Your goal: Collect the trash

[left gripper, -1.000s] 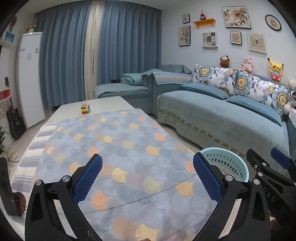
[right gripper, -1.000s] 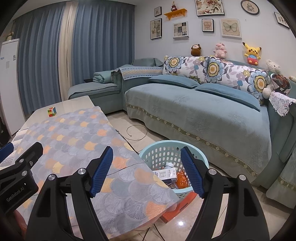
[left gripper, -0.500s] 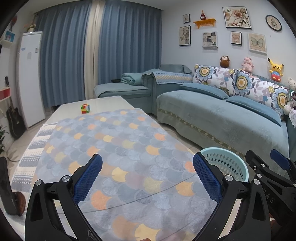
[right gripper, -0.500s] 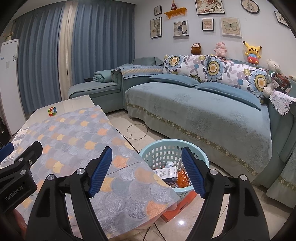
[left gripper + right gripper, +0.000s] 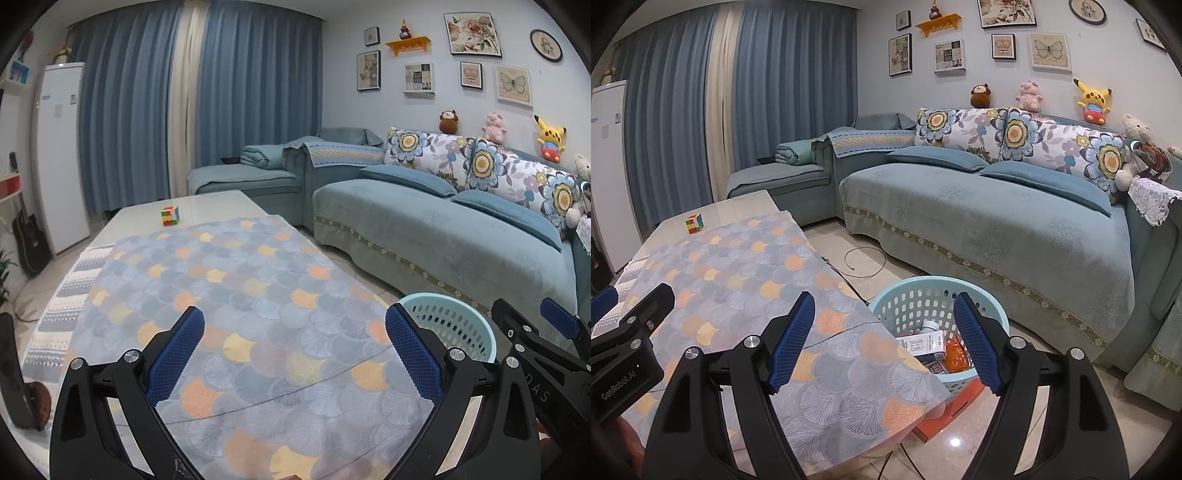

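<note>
A: Item one, left gripper (image 5: 294, 354). Condition?

B: Jaws spread wide, nothing between the blue pads (image 5: 175, 354). Angled slightly downward over the table (image 5: 207, 205), above the patterned cloth (image 5: 236, 295) that covers its near part.

A: Item two, right gripper (image 5: 884, 339).

B: Same pose: tilted a little below level, jaws wide apart, nothing gripped. It sits just right of the left gripper; each shows at the edge of the other's view.

A: Item three, trash.

B: In the pale blue basket (image 5: 997, 317), on the floor ahead of the right gripper and below it, partly framed between its fingers. Contents: a white carton (image 5: 923, 341), an orange packet (image 5: 955, 352), a small white-capped bottle (image 5: 930, 325), and something dark I cannot identify. From the left gripper, the basket (image 5: 450, 325) lies to the right, past the right-hand pad.

A: Item four, other stock.

B: A colourful puzzle cube (image 5: 170, 215) on the bare far end of the table, well ahead of both grippers. A blue sofa (image 5: 997, 229) beyond the basket.
</note>
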